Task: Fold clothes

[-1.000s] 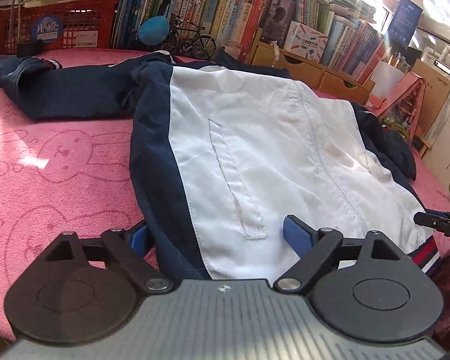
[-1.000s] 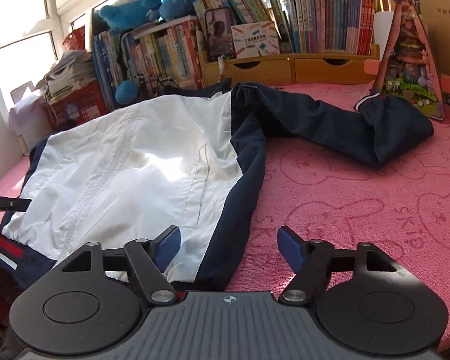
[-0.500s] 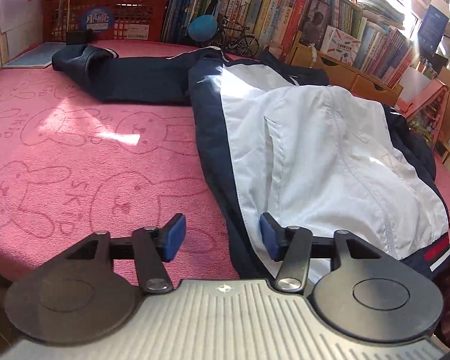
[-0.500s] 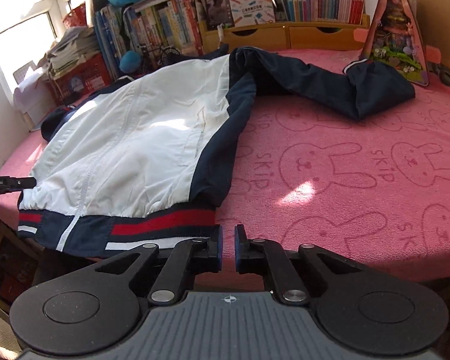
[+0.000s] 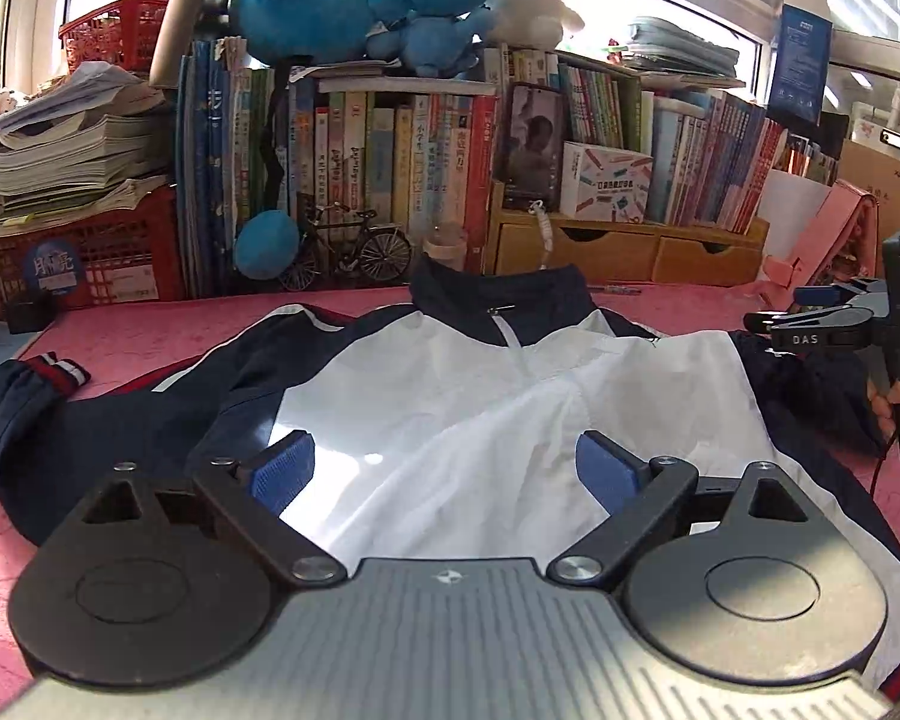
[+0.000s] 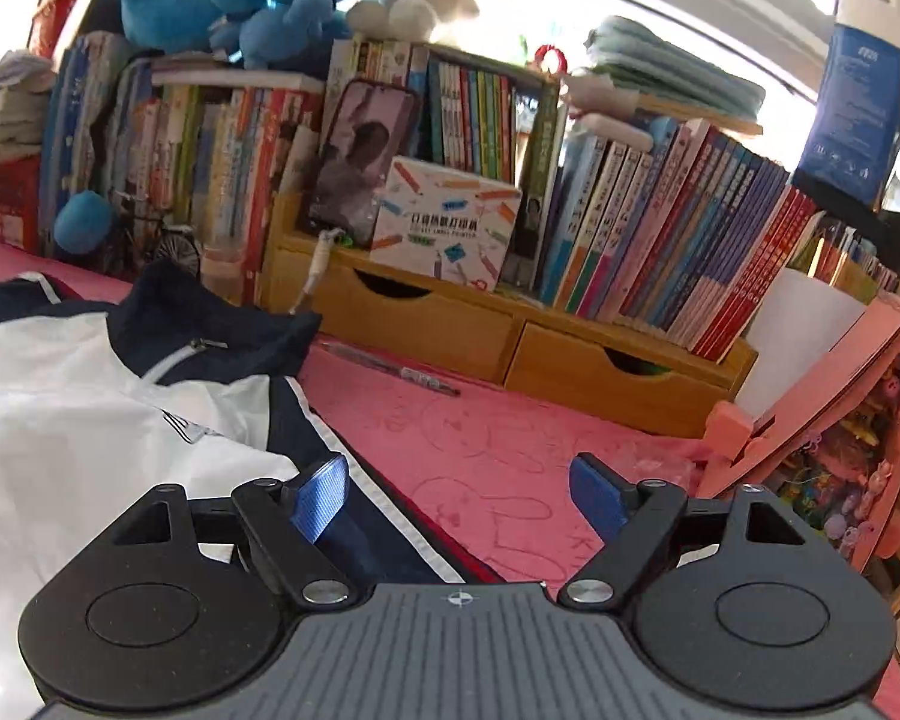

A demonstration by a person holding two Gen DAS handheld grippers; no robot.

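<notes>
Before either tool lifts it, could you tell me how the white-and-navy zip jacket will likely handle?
The white-and-navy zip jacket is probably floppy: its thin cloth wrinkles and lies flat. It likely sags when lifted, sleeves trailing. The smooth sheen suggests it may slip.

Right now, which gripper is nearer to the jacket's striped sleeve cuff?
Left. The left gripper, jaws opening with nothing gripped, hovers over the jacket's white front, with the striped cuff off to its left. The right gripper is past the jacket's opposite side, farther away.
</notes>
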